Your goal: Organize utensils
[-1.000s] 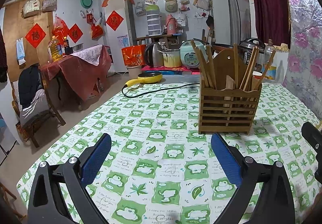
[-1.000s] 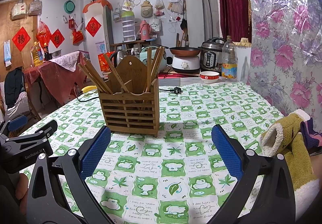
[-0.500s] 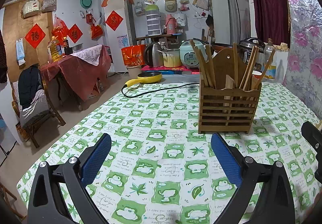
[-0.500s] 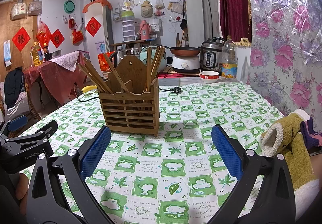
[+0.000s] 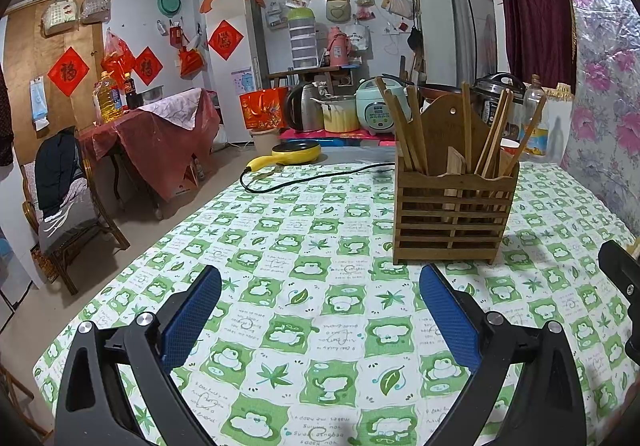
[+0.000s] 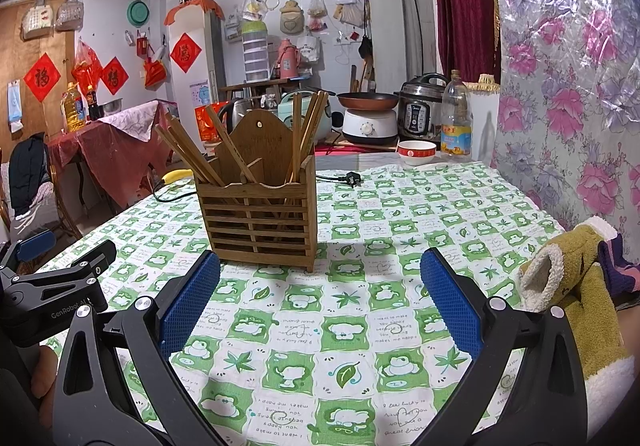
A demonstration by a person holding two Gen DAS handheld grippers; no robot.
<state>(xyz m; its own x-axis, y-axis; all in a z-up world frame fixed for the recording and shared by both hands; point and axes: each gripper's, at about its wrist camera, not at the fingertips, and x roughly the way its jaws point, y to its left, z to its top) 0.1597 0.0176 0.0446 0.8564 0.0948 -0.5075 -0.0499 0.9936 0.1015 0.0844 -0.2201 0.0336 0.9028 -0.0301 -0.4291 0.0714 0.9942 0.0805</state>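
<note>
A slatted wooden utensil holder stands upright on the green-and-white tablecloth. Several wooden chopsticks lean out of its compartments on both sides of its tall back panel. My left gripper is open and empty, low over the cloth, in front of and to the left of the holder. My right gripper is also open and empty, just in front of the holder's right corner. The left gripper's body shows at the left edge of the right wrist view.
A black power cord and plug lie on the table behind the holder, beside a yellow pan. A bowl, an oil bottle and cookers stand at the back. A fuzzy sleeve is at right.
</note>
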